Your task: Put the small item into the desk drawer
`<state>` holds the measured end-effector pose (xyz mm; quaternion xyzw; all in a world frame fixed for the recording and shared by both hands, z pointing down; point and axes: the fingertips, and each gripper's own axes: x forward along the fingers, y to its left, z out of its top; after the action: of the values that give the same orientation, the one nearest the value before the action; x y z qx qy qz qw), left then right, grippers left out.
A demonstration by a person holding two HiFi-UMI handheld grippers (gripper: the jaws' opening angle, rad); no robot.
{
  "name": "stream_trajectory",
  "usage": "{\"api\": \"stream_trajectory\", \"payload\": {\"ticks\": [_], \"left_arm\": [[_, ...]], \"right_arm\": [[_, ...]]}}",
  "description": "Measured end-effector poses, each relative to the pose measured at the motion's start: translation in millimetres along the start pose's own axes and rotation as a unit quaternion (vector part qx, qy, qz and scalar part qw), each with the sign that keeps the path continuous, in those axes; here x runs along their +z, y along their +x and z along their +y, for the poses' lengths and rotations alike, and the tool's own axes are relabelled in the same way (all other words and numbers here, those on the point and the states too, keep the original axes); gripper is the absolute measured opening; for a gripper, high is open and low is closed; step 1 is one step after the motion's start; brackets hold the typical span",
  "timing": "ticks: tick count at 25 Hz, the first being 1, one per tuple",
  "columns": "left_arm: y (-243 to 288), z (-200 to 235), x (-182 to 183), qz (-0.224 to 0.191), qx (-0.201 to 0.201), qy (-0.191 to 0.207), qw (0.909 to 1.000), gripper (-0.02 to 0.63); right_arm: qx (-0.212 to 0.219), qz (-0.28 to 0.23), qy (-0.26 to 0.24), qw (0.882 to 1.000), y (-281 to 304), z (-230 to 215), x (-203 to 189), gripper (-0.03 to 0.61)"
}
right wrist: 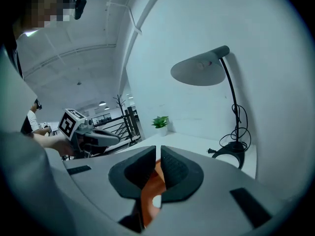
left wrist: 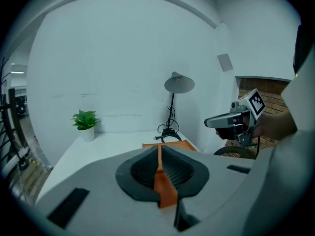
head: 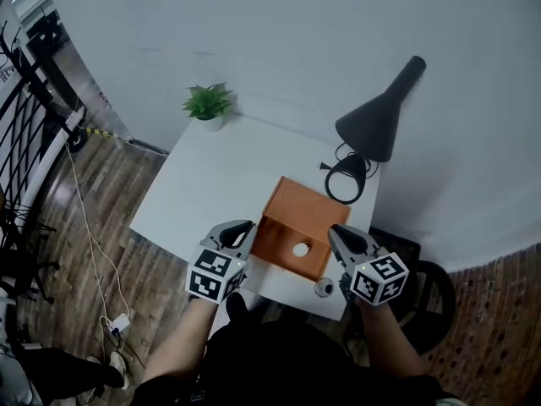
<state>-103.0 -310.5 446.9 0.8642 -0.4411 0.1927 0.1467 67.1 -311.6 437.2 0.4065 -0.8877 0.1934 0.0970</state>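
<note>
The orange box-shaped desk drawer [head: 292, 222] stands on the white desk [head: 211, 176], close to its near edge and turned a little askew to it. On its near part there is a white round spot [head: 301, 249]; I cannot tell what this spot is. The small round grey item [head: 325, 288], with a dark centre, lies outside the drawer on the desk, just beside its near right corner.
</note>
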Motion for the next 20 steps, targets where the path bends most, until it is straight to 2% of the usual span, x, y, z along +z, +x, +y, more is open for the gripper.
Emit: {"api": "stream_trajectory", "payload": {"ticks": [6, 10, 14, 20], "left_arm": [[-29.0, 43.6, 12.9, -0.024, -0.008, 0.025, 0.9994, 0.021], [-46.1, 62.7, 24.1, -0.041, -0.028, 0.022, 0.9985, 0.018], [-52.8, 73.2, 41.4, -0.057, -0.035, 0.027, 0.9974, 0.017], [-63.1, 73.3, 63.7, -0.081, -0.015, 0.023, 0.9963, 0.017]], "right_arm": [[-0.018, -0.025, -0.019, 0.999, 23.0, 50.9, 31.1, 0.025], [-0.048, -0.048, -0.019, 0.998, 26.9, 71.4, 48.7, 0.017], [-0.056, -0.073, -0.028, 0.995, 25.4, 81.4, 68.6, 0.011], [-0.054, -0.097, -0.041, 0.993, 6.6, 76.8, 87.6, 0.005]]}}
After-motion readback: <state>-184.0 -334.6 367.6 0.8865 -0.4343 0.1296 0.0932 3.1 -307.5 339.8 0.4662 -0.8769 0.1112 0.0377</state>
